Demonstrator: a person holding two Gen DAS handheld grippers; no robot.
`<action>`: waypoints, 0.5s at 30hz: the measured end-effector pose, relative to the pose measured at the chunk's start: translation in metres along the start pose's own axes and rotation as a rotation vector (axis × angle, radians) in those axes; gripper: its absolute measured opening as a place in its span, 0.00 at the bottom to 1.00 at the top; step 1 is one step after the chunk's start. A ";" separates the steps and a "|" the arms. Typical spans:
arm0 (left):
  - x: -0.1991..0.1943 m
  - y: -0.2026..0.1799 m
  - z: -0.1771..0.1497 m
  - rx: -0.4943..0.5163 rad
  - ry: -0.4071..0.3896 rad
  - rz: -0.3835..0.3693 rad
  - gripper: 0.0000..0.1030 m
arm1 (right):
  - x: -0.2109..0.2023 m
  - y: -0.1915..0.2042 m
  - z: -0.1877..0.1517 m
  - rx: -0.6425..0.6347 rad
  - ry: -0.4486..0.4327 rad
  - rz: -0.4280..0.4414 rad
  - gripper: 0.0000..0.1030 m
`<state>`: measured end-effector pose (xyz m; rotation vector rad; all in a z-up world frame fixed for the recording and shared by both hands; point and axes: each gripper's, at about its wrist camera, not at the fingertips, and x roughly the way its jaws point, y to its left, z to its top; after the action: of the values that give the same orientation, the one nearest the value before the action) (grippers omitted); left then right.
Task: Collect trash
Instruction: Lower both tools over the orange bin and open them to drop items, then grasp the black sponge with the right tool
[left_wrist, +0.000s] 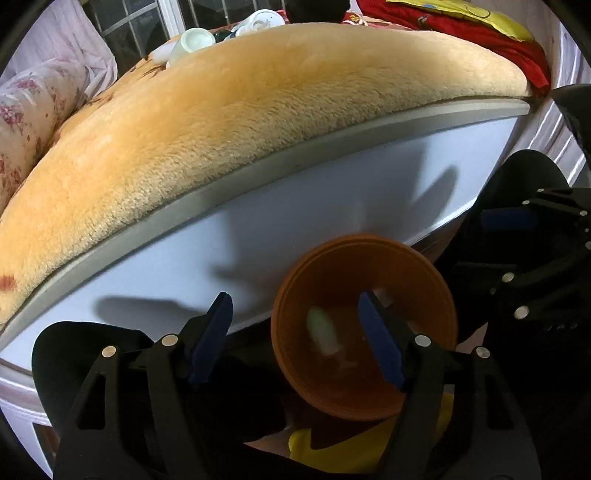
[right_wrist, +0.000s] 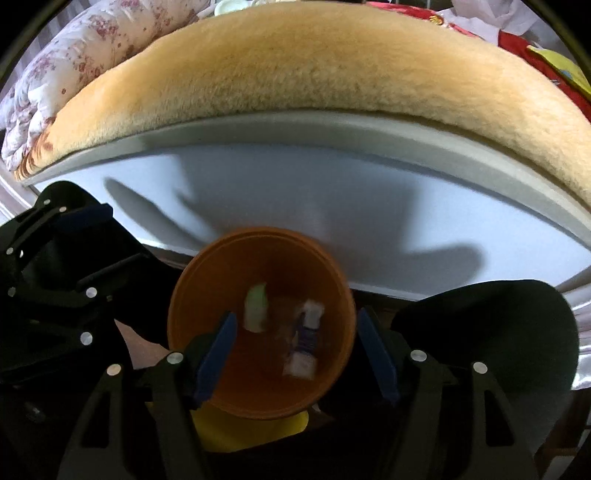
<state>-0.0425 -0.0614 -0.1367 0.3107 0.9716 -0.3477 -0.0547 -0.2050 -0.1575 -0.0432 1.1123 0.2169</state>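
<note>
Bedside floor, dim, holds an orange bin (right_wrist: 258, 398) standing just below the white side of a bed (right_wrist: 295, 192), and everything else is placed from that bin. Inside it lie 2 blurred pieces of trash: a pale green bottle (right_wrist: 255, 308) toward the left and a white and purple wrapper (right_wrist: 304, 341) to its right; in the left wrist view only the pale green bottle (left_wrist: 325, 330) shows in the bin (left_wrist: 332, 398). Under the bin's near edge lies something yellow (right_wrist: 240, 432). The right hand-held gripper (right_wrist: 299, 360) hangs over the bin's mouth, released, its blue pads wide apart with nothing clamped between them. The left hand-held gripper (left_wrist: 299, 339) hangs over the bin's left rim, also released and empty. Above the bin, a tan plush blanket (left_wrist: 258, 110) covers the bed. Beyond it, at the far edge, sit white cups and lids (left_wrist: 192, 42), a floral quilt (right_wrist: 74, 66) to the left and red cloth (left_wrist: 491, 40) to the right.
</note>
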 end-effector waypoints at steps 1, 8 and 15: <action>0.000 0.000 0.000 -0.004 -0.003 0.000 0.68 | -0.004 -0.001 0.000 0.001 -0.011 -0.005 0.65; -0.020 0.001 0.004 -0.006 -0.056 0.038 0.70 | -0.048 -0.010 0.008 0.025 -0.109 0.015 0.65; -0.049 0.014 0.018 -0.054 -0.130 0.063 0.74 | -0.100 -0.020 0.074 0.021 -0.323 0.036 0.67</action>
<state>-0.0486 -0.0490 -0.0851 0.2660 0.8408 -0.2804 -0.0277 -0.2288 -0.0367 0.0298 0.7938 0.2354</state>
